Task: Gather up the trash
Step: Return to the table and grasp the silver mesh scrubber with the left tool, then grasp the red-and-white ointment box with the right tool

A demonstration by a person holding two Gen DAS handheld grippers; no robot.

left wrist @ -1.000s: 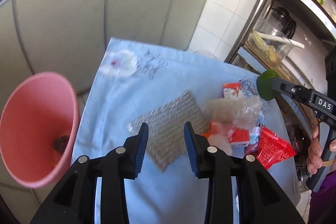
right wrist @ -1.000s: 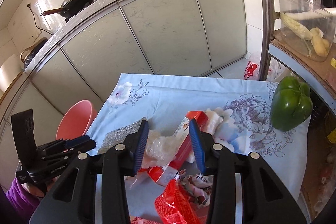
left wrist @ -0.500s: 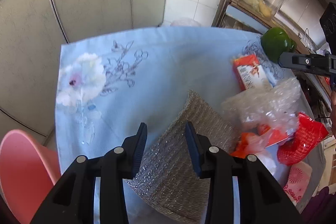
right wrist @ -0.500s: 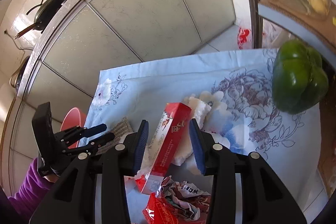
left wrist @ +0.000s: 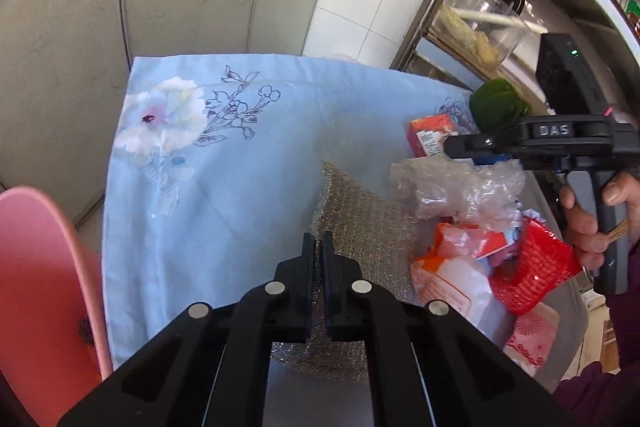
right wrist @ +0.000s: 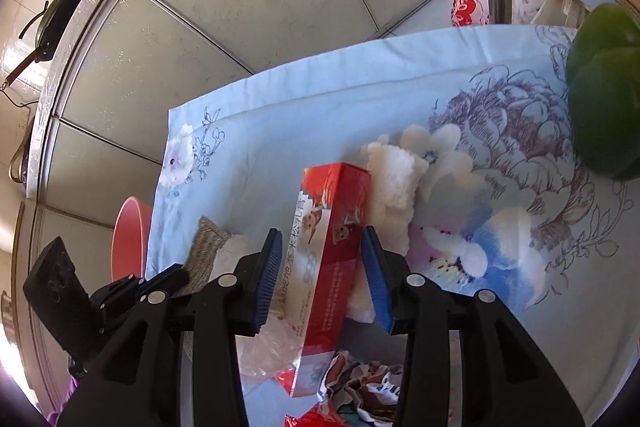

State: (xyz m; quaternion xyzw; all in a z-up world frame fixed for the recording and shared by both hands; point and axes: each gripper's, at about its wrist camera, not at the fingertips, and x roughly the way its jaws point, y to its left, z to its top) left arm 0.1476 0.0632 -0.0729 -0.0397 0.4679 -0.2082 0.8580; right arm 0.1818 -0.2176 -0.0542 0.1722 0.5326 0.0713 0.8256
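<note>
1. Two black jaws of the left gripper (left wrist: 317,247) are pressed together, pinching the near edge of the silver mesh sheet (left wrist: 360,223), which lies flat and glittery on the blue floral cloth (left wrist: 240,163). Bare cloth stretches up to the far hem; a pink bin (left wrist: 44,291) stands off the cloth's left edge.
2. Half-spread, the right gripper (right wrist: 326,275) straddles a long red carton (right wrist: 332,247) without clearly pressing it. White foam (right wrist: 394,179) touches the carton's right side; open cloth separates it from the green pepper (right wrist: 604,99).
</note>
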